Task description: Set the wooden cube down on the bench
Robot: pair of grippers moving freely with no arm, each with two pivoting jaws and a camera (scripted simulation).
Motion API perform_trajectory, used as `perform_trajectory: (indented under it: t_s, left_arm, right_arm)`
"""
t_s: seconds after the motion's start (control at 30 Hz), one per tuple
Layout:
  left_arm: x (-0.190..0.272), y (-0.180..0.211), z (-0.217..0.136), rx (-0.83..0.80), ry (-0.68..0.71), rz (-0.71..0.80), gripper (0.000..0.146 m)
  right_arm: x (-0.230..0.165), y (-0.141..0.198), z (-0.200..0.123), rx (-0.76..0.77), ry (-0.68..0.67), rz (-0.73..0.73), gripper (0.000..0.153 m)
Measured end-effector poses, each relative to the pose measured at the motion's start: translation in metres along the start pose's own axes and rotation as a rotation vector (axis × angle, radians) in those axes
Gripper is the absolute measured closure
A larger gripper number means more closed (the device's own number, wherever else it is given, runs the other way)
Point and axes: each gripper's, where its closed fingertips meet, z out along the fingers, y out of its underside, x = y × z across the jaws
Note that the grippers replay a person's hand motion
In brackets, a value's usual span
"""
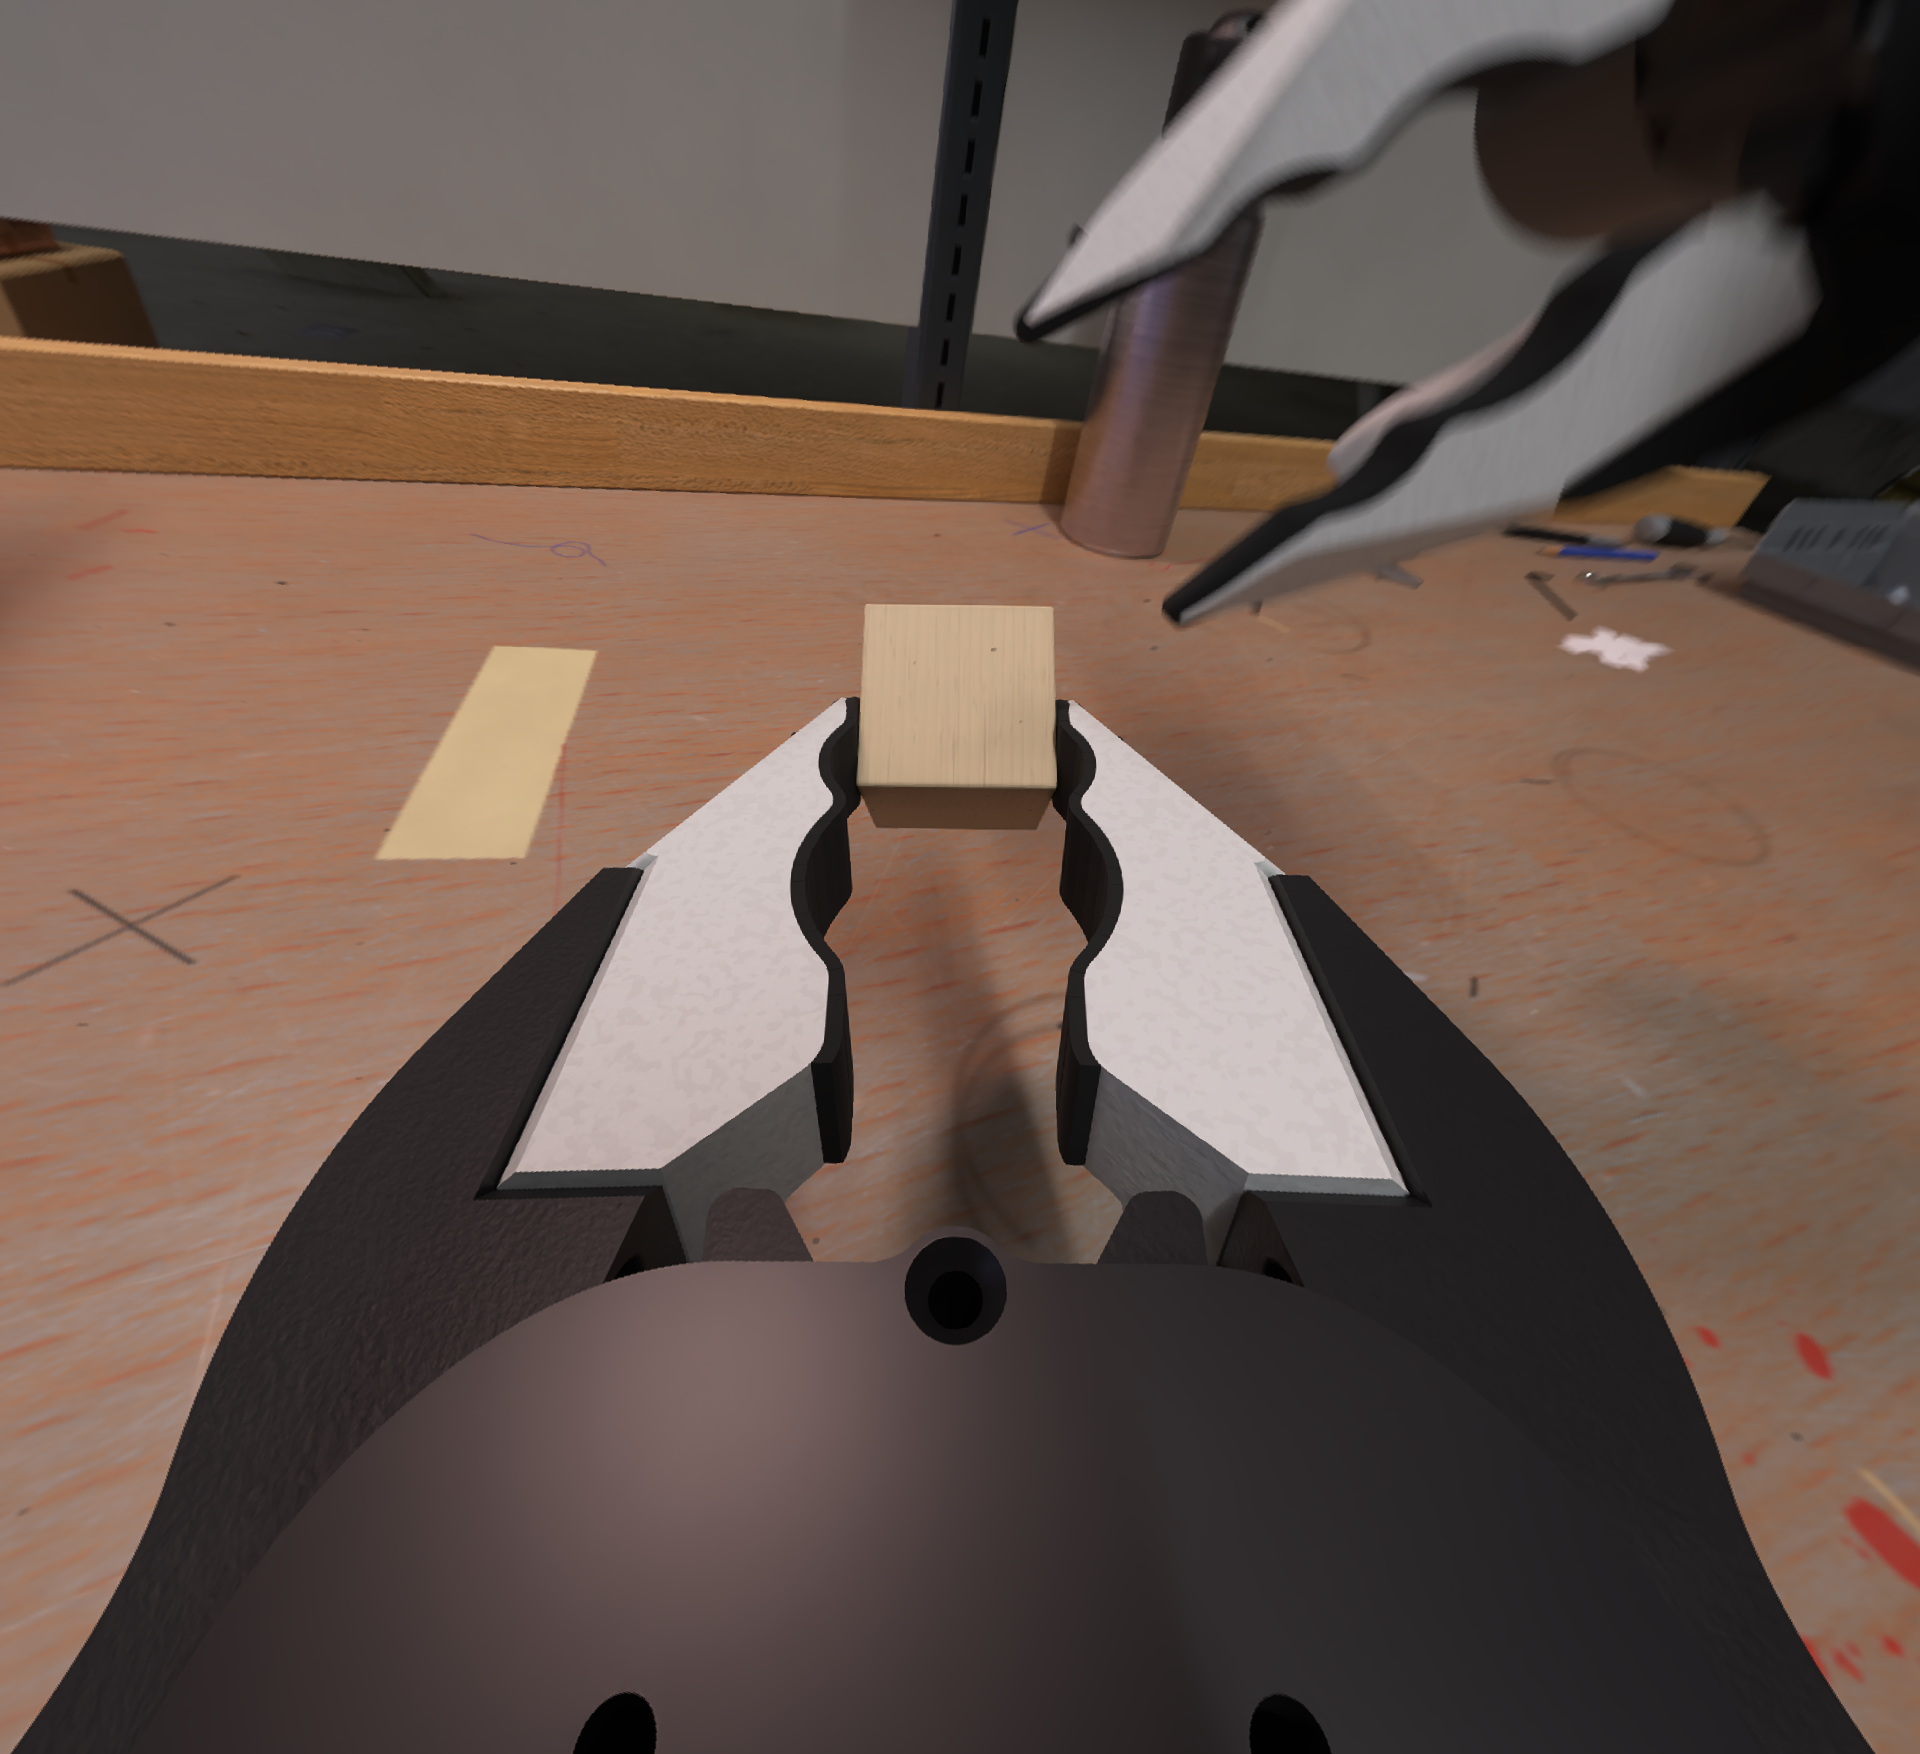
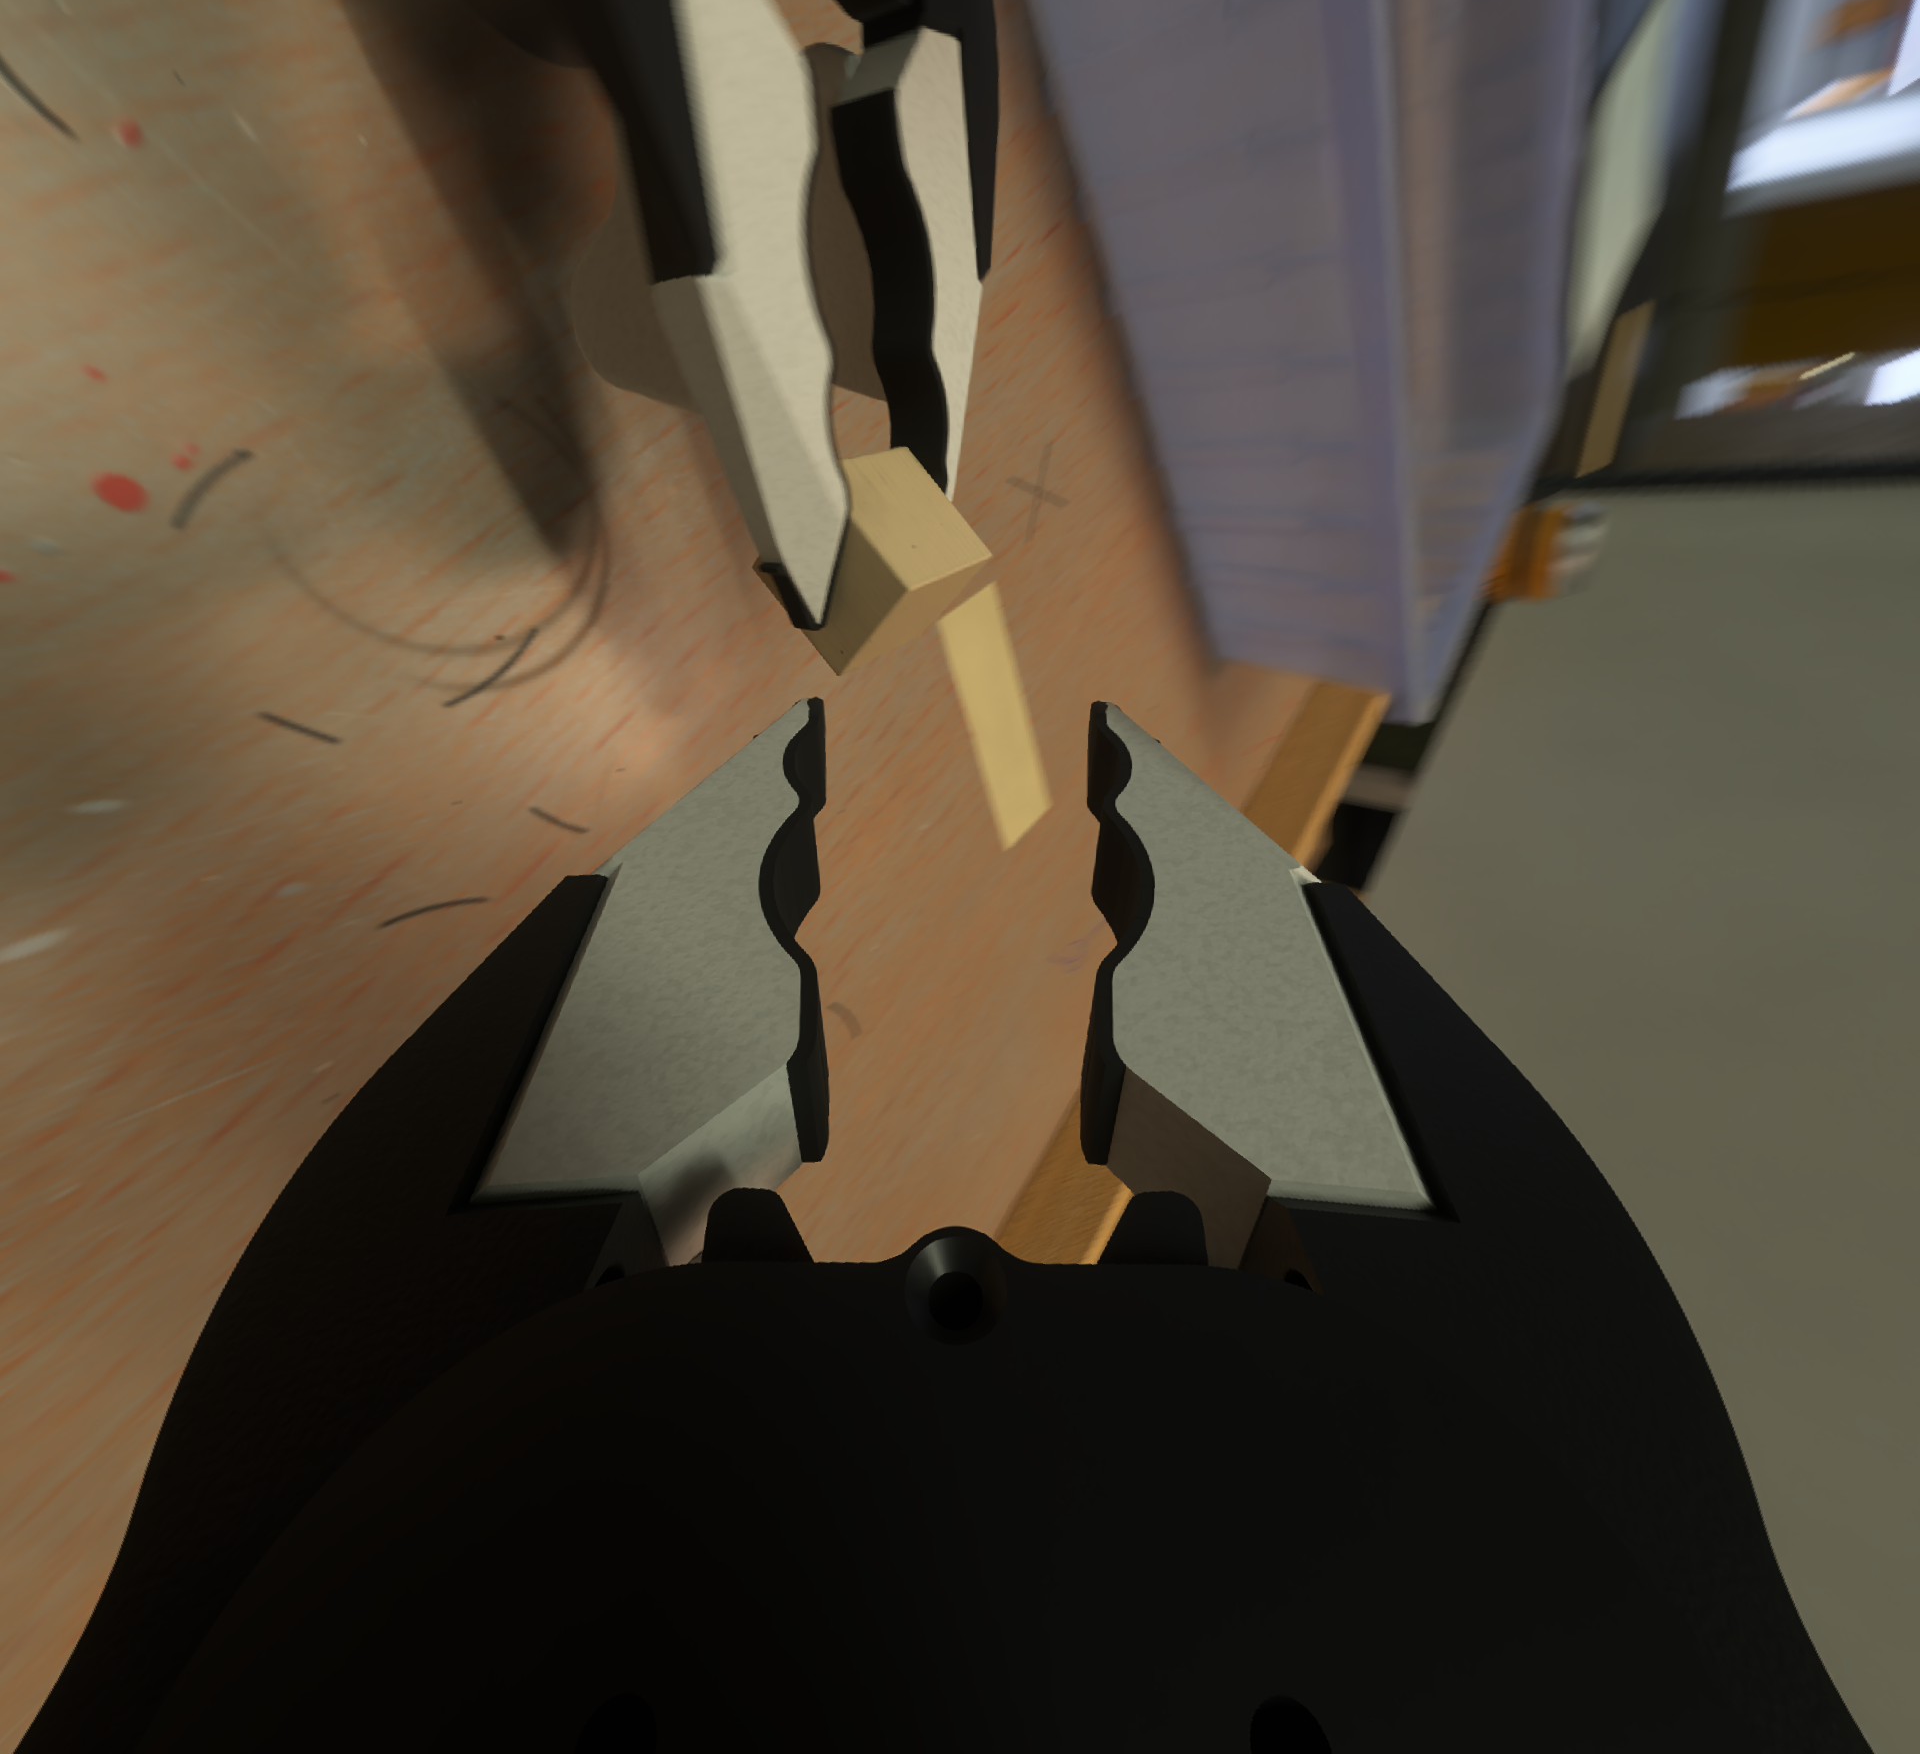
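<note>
The pale wooden cube (image 1: 956,707) is gripped at its sides by the fingertips of my left gripper (image 1: 956,733), which is shut on it and holds it a little above the orange-brown bench (image 1: 312,1133). My right gripper (image 1: 1101,468) hangs open and empty at the upper right, its tips pointing down toward the cube. In the right wrist view, my right gripper (image 2: 956,712) is open just short of the cube (image 2: 914,541), which is held by the left gripper (image 2: 883,551) above the bench (image 2: 312,821).
A strip of yellow tape (image 1: 488,754) lies on the bench left of the cube. A brown cylinder (image 1: 1143,416) stands by the wooden back rail (image 1: 520,431). Small tools (image 1: 1590,551) and a dark device (image 1: 1839,561) lie at the right. A black upright post (image 1: 966,146) rises behind.
</note>
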Motion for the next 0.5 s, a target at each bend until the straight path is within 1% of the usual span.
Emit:
perform_trajectory:
  t_s: [0.07,0.1,0.17,0.23,0.33,0.5]
  left_arm:
    - [0.001,-0.003,-0.001,0.023,0.031,-0.055,0.110]
    - [0.002,-0.004,-0.002,0.034,0.049,-0.079,0.110]
    - [0.004,-0.006,-0.003,0.050,0.088,-0.119,0.110]
    - [0.008,-0.007,-0.003,0.055,0.128,-0.148,0.110]
    - [0.013,-0.006,-0.002,0.050,0.175,-0.170,0.110]
    - [0.014,-0.005,-0.002,0.037,0.205,-0.186,0.110]
  right_arm:
    - [-0.010,-0.003,0.001,0.051,0.133,-0.112,0.100]
    - [-0.017,-0.006,0.003,0.078,0.173,-0.151,0.100]
    - [-0.024,-0.010,0.005,0.118,0.246,-0.171,0.101]
    - [-0.023,-0.015,0.004,0.168,0.321,-0.151,0.105]
    - [-0.021,-0.017,0.006,0.196,0.346,-0.126,0.111]
    - [-0.021,-0.014,0.010,0.194,0.350,-0.121,0.116]
